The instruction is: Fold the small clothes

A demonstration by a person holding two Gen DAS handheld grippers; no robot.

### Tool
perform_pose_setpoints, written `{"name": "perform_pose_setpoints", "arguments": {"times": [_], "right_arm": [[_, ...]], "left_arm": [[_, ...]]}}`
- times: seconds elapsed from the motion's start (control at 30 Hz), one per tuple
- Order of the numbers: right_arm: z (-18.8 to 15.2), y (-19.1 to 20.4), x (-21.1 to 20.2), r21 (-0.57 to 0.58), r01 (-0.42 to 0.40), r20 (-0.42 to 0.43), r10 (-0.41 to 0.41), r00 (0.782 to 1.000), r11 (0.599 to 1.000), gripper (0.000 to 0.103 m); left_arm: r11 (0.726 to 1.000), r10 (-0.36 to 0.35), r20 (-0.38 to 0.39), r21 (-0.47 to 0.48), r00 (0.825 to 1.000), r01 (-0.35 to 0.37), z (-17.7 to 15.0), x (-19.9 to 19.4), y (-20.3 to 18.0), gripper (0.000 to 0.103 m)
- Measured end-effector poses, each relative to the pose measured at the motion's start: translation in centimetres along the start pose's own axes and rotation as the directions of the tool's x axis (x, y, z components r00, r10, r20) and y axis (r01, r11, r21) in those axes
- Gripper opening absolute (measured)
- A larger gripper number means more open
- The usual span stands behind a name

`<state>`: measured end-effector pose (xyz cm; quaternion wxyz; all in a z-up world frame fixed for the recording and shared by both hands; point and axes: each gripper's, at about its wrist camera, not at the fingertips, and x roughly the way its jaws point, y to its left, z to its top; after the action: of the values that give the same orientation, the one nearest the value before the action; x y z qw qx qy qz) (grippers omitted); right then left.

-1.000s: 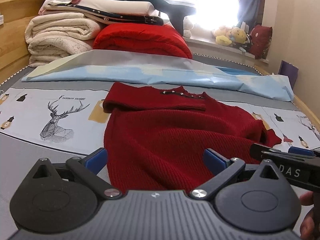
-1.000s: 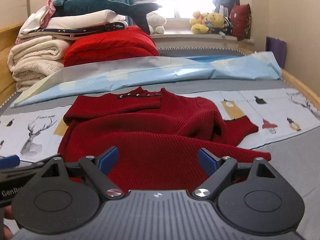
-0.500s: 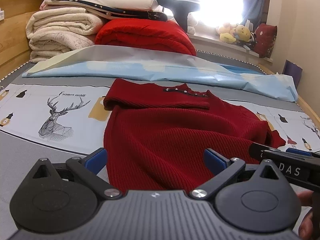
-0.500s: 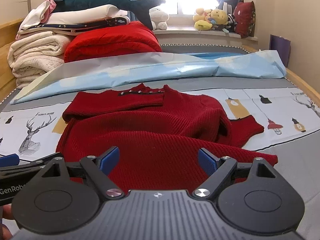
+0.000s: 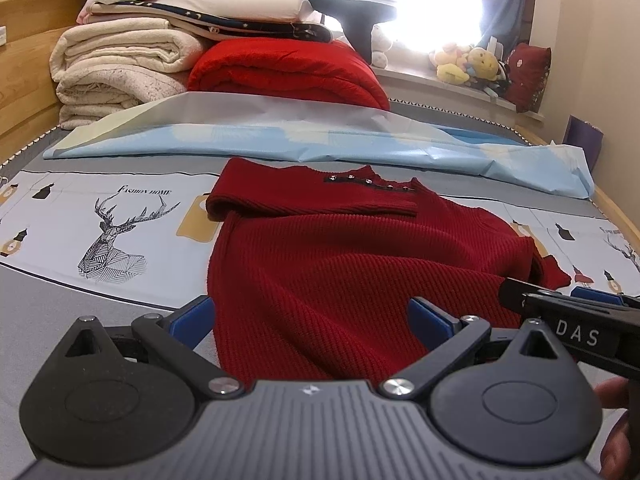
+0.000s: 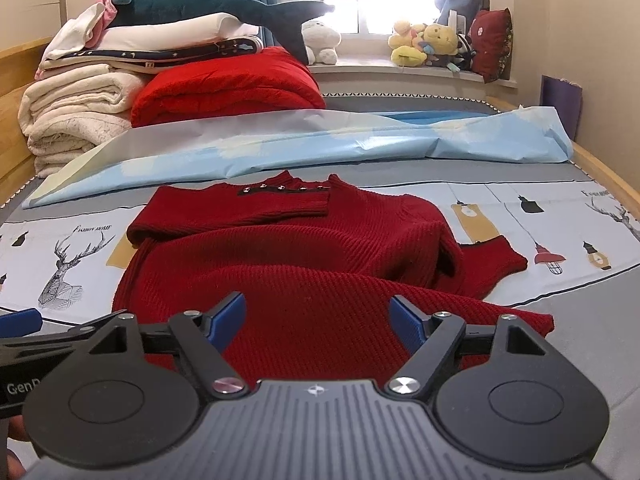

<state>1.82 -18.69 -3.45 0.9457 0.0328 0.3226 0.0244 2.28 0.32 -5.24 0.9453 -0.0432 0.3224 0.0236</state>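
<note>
A dark red knitted sweater lies spread on the bed, collar with small studs at the far end. One sleeve is folded across the chest; the other sleeve sticks out to the right. My left gripper is open over the near hem at the sweater's left side, and its blue pads are apart from the cloth. My right gripper hovers over the near hem further right, jaws closing but still wide, with hem cloth between them and no pad pressing. Each gripper shows in the other's view: right gripper, left gripper.
The bed sheet is grey and pale blue with deer prints. A light blue cover lies crumpled behind the sweater. Folded blankets, a red quilt and a plush shark are stacked at the back left. Plush toys line the windowsill.
The right gripper's blue pads have come slightly closer together. Both hands stay nearly where they were, and the sweater has not moved.
</note>
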Motion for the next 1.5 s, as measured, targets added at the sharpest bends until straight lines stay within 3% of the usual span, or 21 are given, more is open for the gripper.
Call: {"name": "perform_pose_setpoints", "arguments": {"times": [0.27, 0.37, 0.43, 0.5, 0.57, 0.67, 0.77, 0.9, 1.0, 1.1, 1.13, 1.2, 1.27, 1.4, 1.5], "right_arm": [[0.1, -0.5, 0.3, 0.048, 0.000, -0.002, 0.000, 1.000, 0.999, 0.080], [0.3, -1.4, 0.5, 0.078, 0.011, 0.013, -0.012, 1.000, 0.997, 0.075], [0.8, -2.6, 0.9, 0.095, 0.044, 0.021, -0.046, 0.999, 0.994, 0.068], [1.2, -4.1, 1.4, 0.101, 0.085, 0.028, -0.088, 0.996, 0.991, 0.066], [1.6, -6.0, 2.4, 0.125, 0.124, 0.003, -0.126, 0.992, 0.984, 0.063], [2.0, -9.4, 4.1, 0.199, 0.178, -0.060, -0.170, 0.984, 0.964, 0.055], [2.0, -11.6, 5.1, 0.230, 0.220, -0.108, -0.200, 0.974, 0.948, 0.052], [2.2, -13.1, 6.8, 0.224, 0.194, -0.141, -0.165, 0.976, 0.955, 0.053], [2.2, -13.3, 8.5, 0.205, 0.144, -0.184, -0.106, 0.977, 0.968, 0.055], [2.0, -13.1, 9.5, 0.156, 0.098, -0.218, -0.063, 0.974, 0.983, 0.073], [2.0, -12.9, 9.7, 0.127, 0.089, -0.213, -0.060, 0.975, 0.988, 0.075], [1.9, -12.2, 10.1, 0.036, 0.085, -0.207, -0.075, 0.975, 0.996, 0.075], [1.6, -11.6, 10.6, -0.044, 0.077, -0.203, -0.085, 0.976, 0.996, 0.075], [0.5, -10.3, 11.8, -0.138, 0.027, -0.233, -0.059, 0.971, 0.990, 0.076], [-0.1, -9.2, 11.9, -0.218, 0.036, -0.209, -0.082, 0.974, 0.975, 0.076]], "left_arm": [[1.000, -0.014, -0.009, 0.003, 1.000, 0.014, -0.2, 0.2, 0.1, 0.102], [1.000, 0.002, -0.040, -0.025, 0.999, -0.003, 0.2, 1.3, 1.1, 0.102], [0.998, 0.007, -0.085, -0.060, 0.996, -0.012, 0.5, 2.6, 2.4, 0.099], [0.992, -0.004, -0.139, -0.123, 0.990, -0.013, 0.9, 4.4, 4.3, 0.088], [0.983, -0.020, -0.191, -0.184, 0.981, -0.016, 1.0, 6.2, 6.0, 0.074], [0.954, -0.066, -0.296, -0.298, 0.953, -0.026, 0.0, 9.0, 9.0, 0.058], [0.946, -0.069, -0.366, -0.318, 0.928, -0.055, -1.0, 10.9, 10.4, 0.057], [0.942, -0.099, -0.420, -0.332, 0.902, -0.051, -2.4, 12.5, 11.2, 0.057], [0.944, -0.111, -0.444, -0.328, 0.889, -0.046, -3.2, 13.0, 10.9, 0.056], [0.960, -0.103, -0.442, -0.279, 0.891, -0.027, -3.4, 12.9, 9.6, 0.054], [0.963, -0.106, -0.440, -0.268, 0.892, -0.017, -3.4, 12.8, 9.4, 0.050], [0.968, -0.105, -0.438, -0.250, 0.893, -0.008, -3.6, 12.9, 9.3, 0.028], [0.969, -0.115, -0.431, -0.247, 0.895, 0.006, -3.8, 12.7, 9.4, 0.014], [0.971, -0.153, -0.402, -0.232, 0.903, 0.061, -3.5, 11.7, 9.6, 0.012], [0.960, -0.202, -0.369, -0.257, 0.907, 0.109, -2.4, 10.3, 10.0, 0.011]]}}
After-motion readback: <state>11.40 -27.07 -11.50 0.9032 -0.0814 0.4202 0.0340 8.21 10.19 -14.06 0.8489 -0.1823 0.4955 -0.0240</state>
